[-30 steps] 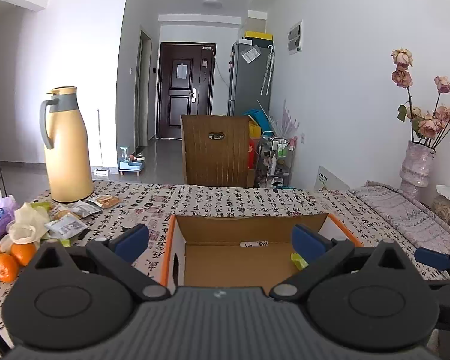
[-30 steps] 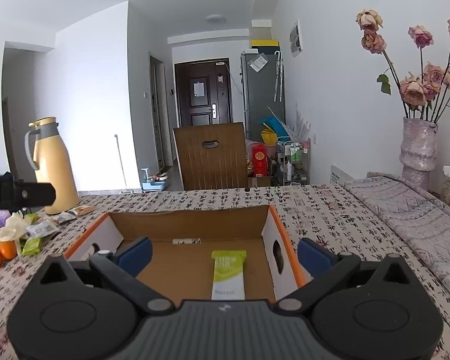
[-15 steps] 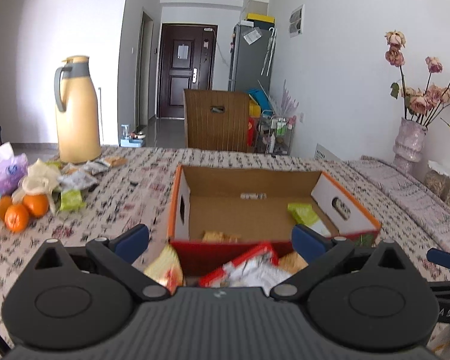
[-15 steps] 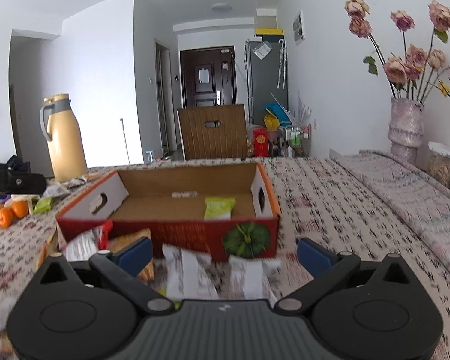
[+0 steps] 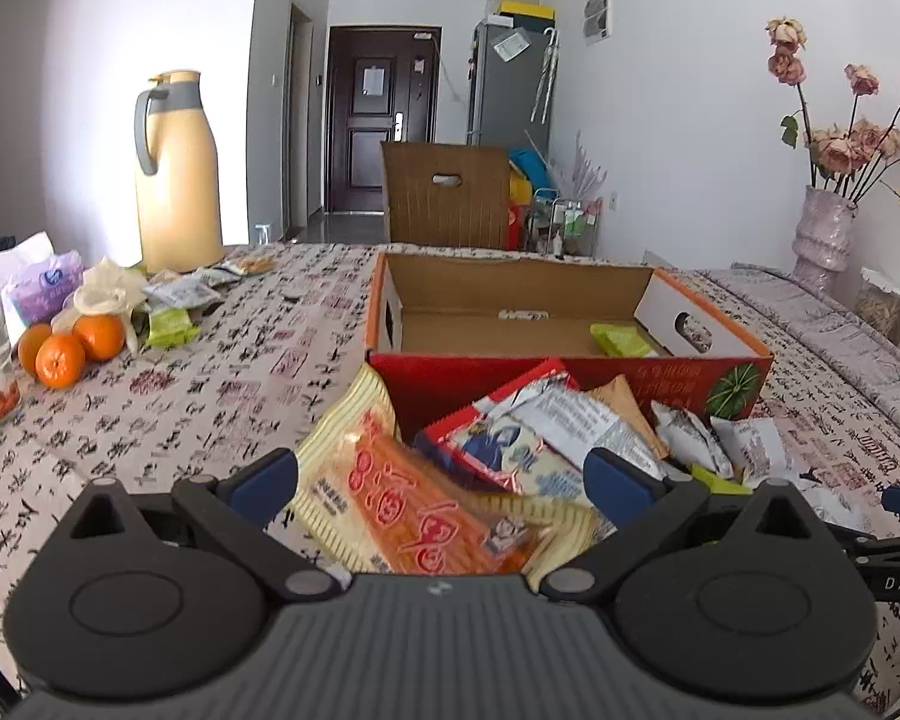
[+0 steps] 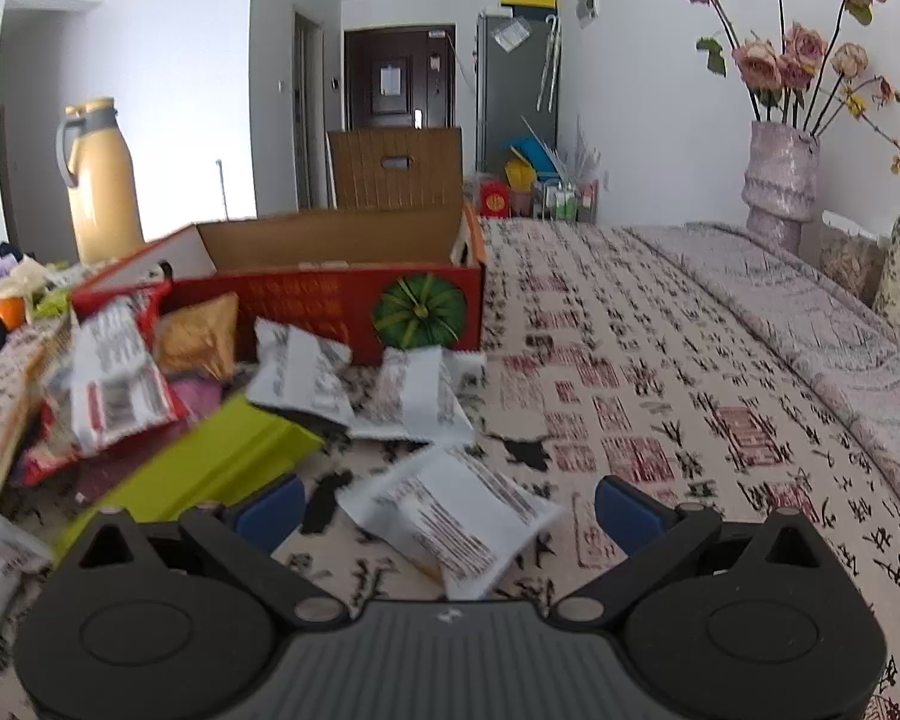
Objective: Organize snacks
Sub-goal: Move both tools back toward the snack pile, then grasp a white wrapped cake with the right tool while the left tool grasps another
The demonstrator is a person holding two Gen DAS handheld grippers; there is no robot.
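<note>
Patterned tablecloth (image 6: 660,360) w/ snack packets (image 5: 498,450) beside box (image 5: 570,372).

1. cardboard box (image 5: 564,360): open-topped, red front with a printed pumpkin, orange rim, upright on the patterned cloth.
2. green packet (image 5: 621,340): lies flat inside the box, near its right wall.
3. orange-and-cream packet (image 5: 402,498): leans against the box front.
4. white packet (image 6: 450,516): lies flat, nearest the right wrist camera, apart from the box.
</note>
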